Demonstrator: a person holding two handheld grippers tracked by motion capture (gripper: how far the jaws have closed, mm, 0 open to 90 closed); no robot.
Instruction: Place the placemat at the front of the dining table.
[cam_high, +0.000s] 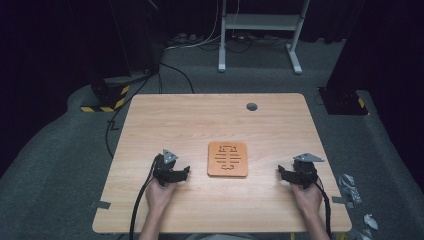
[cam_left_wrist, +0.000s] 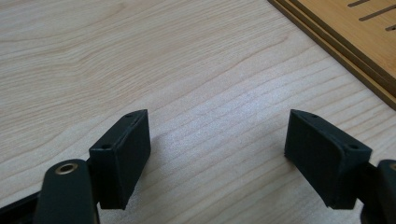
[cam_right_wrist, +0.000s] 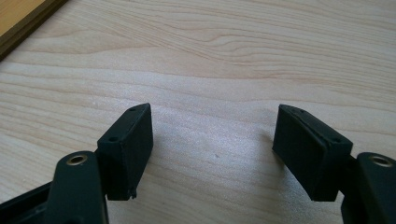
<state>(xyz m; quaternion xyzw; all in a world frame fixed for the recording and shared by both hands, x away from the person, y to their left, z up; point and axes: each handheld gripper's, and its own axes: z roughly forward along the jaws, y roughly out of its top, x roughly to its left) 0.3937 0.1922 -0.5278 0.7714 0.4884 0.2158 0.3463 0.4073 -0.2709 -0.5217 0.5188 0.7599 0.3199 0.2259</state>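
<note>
The pale wooden counter (cam_high: 150, 210) carries a slotted wooden tray (cam_high: 227, 159) at its middle, between the claws. Left claw (cam_high: 186, 172) and right claw (cam_high: 281, 172) rest released, empty, flanking it. Best to approach opposite edges evenly, keeping the jaws level.

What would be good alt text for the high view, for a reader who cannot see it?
A square wooden tray with cut slots lies on a pale wooden table, between two hand-held grippers. The left gripper and the right gripper rest apart from it on either side, each pointing inward toward it, holding nothing.
</note>
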